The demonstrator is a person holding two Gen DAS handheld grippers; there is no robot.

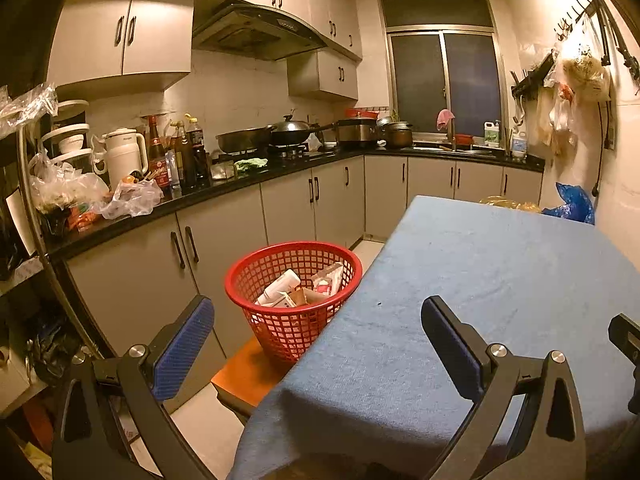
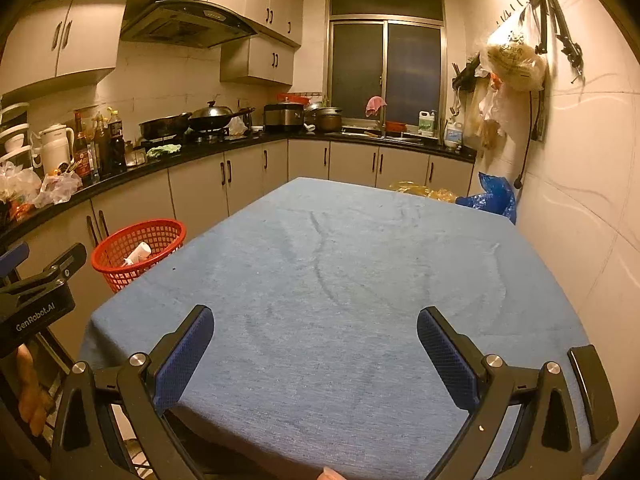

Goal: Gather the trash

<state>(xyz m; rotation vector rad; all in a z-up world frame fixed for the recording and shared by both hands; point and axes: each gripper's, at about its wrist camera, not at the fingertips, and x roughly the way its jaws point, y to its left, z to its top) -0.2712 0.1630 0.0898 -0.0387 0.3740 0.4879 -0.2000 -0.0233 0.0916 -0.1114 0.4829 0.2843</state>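
blue cloth (image 2: 360, 272) is covering the table in the middle of the kitchen, and its top is lying bare apart from a few long creases. the left gripper (image 1: 318, 344) is hanging over the near left corner of the table, its jaws spread wide with nothing between them. the right gripper (image 2: 316, 354) is hovering over the near edge of the table, jaws also wide apart and gripping nothing. its blue pads (image 2: 186, 356) are facing each other across the cloth.

just off the table's left edge a red basket (image 1: 244, 280) is sitting on an orange stool (image 1: 244, 376), its rim touching or nearly touching the hanging cloth. the trash is lying inside it: a white tube (image 1: 280, 286), a brown carton piece (image 1: 304, 296) and a pale wrapper (image 1: 330, 278), all piled against the far side.

along the left wall a black counter (image 1: 224, 188) is carrying a white jug (image 1: 122, 152), dark bottles (image 1: 188, 152), and crumpled plastic bags (image 1: 132, 200). farther along, pans (image 1: 260, 136) are sitting on the stove. a window (image 2: 386, 68) is showing dark at the far end, above the sink. on the right wall, bags (image 2: 512, 64) are hanging from hooks, and a blue bag (image 2: 494, 196) is slumping beyond the table's far right corner.
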